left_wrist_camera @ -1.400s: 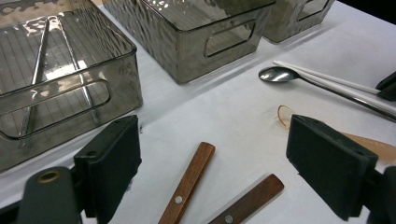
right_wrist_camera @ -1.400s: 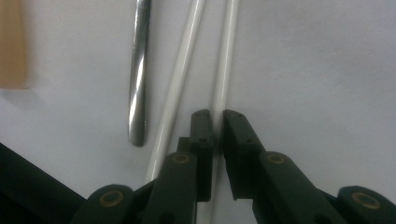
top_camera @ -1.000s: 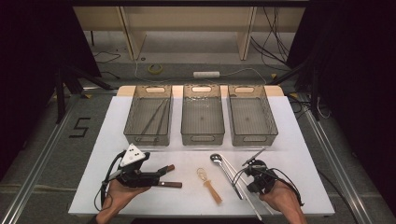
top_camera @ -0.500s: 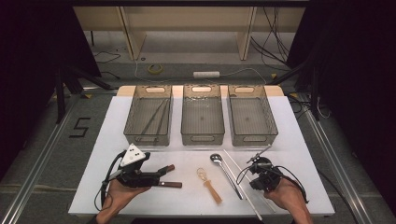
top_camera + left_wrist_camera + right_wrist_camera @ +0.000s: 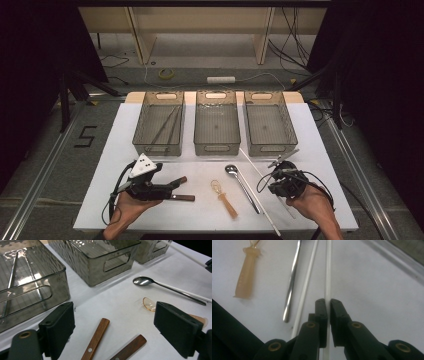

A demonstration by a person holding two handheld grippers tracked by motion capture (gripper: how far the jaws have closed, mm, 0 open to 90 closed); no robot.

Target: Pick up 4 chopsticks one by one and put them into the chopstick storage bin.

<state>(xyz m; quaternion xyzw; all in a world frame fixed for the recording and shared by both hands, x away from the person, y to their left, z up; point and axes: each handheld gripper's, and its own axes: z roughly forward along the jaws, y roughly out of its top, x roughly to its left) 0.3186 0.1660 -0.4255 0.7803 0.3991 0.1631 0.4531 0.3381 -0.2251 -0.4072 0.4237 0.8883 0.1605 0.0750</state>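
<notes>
A white surface (image 5: 310, 135) stands in a dark room with cables on the floor beyond. Three grey bins line its far side. Near left, the left tongs (image 5: 115, 327) gape wide, empty, over two wooden handles (image 5: 96, 338). Rightward lie one amber whisk (image 5: 224, 195), one metal spoon (image 5: 241, 180) and one white stick (image 5: 305, 287). Near right, the right tongs (image 5: 328, 305) pinch a second white stick (image 5: 328, 270).
</notes>
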